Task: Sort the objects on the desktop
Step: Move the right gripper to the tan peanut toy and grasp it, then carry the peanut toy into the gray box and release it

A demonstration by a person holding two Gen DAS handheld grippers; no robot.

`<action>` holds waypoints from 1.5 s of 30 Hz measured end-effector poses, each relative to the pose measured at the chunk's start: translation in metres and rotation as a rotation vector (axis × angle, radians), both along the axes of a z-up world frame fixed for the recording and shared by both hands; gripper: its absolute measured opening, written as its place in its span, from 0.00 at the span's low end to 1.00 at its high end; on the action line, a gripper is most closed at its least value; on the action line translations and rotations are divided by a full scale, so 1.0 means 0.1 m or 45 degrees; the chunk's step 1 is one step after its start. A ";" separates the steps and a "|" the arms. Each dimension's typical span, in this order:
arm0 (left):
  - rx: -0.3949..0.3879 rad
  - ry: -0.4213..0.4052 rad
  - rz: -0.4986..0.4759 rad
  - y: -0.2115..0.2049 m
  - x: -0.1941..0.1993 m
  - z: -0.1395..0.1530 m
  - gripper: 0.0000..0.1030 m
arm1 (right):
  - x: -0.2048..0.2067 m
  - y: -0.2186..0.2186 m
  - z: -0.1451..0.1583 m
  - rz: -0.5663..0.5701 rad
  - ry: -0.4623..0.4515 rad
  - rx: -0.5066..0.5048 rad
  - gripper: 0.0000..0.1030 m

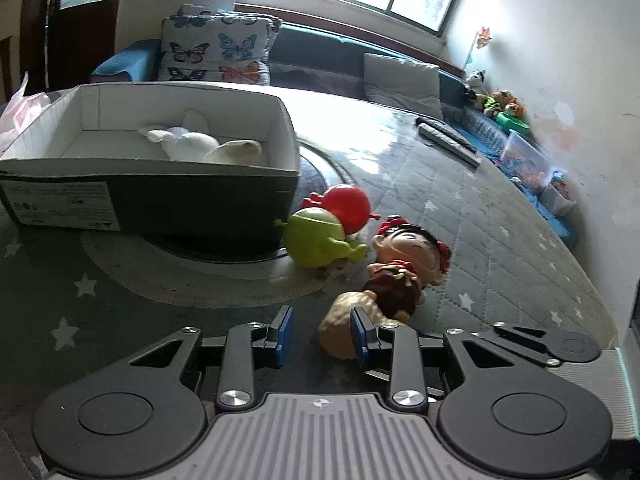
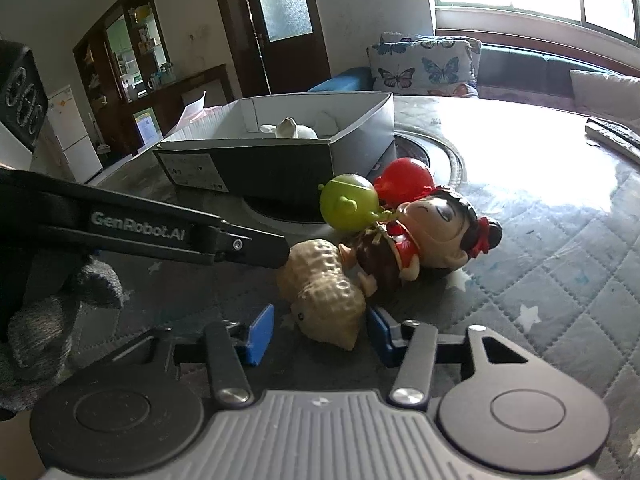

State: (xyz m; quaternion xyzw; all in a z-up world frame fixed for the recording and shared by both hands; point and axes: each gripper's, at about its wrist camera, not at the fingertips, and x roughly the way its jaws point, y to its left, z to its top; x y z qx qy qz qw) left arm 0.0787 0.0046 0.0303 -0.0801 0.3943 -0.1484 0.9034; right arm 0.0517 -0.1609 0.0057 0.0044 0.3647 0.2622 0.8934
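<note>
Right gripper (image 2: 320, 336) straddled the peanut toy (image 2: 324, 292), its 2 pads not yet pressing; left gripper (image 1: 322, 334) stood spread beside the peanut. The doll (image 2: 432, 236) lay against the peanut; beyond stood the box (image 2: 280, 160).

Tan peanut toy (image 2: 324, 292) on its side beside doll (image 2: 432, 232)

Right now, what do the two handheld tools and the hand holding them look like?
Both tools, left tool and right tool, have black linkage arms, silver pivot screws, blue finger pads and a ribbed grey body. The left carries white GenRobot.AI lettering. A grey knit glove covers the hand.
</note>
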 end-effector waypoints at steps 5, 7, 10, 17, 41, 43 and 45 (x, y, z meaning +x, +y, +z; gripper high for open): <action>0.013 0.023 -0.059 -0.06 0.05 -0.03 0.33 | 0.00 0.01 -0.02 0.006 0.003 0.000 0.42; 0.013 0.032 -0.065 -0.07 0.07 -0.05 0.33 | 0.00 0.01 -0.02 0.005 0.001 -0.001 0.42; -0.007 0.040 -0.082 -0.07 0.09 -0.08 0.33 | 0.00 0.00 -0.03 0.004 0.004 -0.001 0.40; -0.043 0.053 -0.102 -0.05 0.11 -0.10 0.35 | -0.01 0.02 -0.02 0.005 -0.007 -0.014 0.39; -0.078 -0.245 0.094 0.56 0.71 0.78 0.32 | 0.82 0.60 0.81 0.165 -0.262 0.000 0.38; -0.082 -0.229 0.117 0.64 0.86 0.76 0.32 | 0.99 0.68 0.79 0.189 -0.251 -0.001 0.38; -0.082 -0.208 0.137 0.70 0.99 0.71 0.32 | 1.16 0.76 0.75 0.214 -0.231 -0.005 0.38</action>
